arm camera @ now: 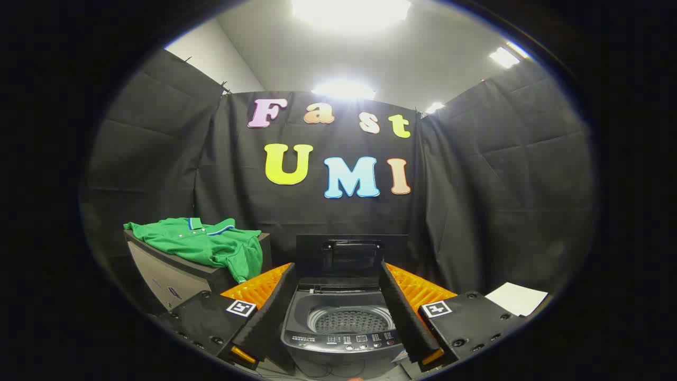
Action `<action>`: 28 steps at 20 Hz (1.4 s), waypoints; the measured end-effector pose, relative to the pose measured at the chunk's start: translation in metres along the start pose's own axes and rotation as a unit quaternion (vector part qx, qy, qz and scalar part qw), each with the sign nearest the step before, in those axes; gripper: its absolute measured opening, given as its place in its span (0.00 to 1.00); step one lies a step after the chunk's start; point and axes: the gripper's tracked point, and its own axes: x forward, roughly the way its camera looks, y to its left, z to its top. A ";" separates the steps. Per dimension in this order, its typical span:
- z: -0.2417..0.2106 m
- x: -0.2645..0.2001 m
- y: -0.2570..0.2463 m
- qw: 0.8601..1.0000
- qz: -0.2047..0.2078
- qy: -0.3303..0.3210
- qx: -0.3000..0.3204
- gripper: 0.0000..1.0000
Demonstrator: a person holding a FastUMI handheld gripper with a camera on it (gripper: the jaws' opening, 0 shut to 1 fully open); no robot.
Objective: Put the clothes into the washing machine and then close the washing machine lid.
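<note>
A green polo shirt (203, 244) with a blue-trimmed collar lies spread over a dark box (174, 275) to the left of the fingers, one sleeve hanging over the box's front. A grey top-loading washing machine (341, 338) stands ahead, seen between the two fingers. Its lid (351, 254) is raised upright at the back and the perforated drum (350, 320) holds nothing. My gripper (338, 275) is open, fingers spread wide with nothing between them, held back from the machine.
A white sheet of paper (515, 298) lies to the right of the right finger. Black cloth walls close off the back and both sides. Ceiling lights glare overhead.
</note>
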 end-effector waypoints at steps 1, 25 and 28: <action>0.001 -0.001 0.000 1.000 0.000 -0.001 0.000 0.98; 0.006 0.000 0.000 1.000 -0.001 -0.008 -0.001 0.98; 0.009 0.003 0.003 1.000 0.002 -0.009 -0.002 0.98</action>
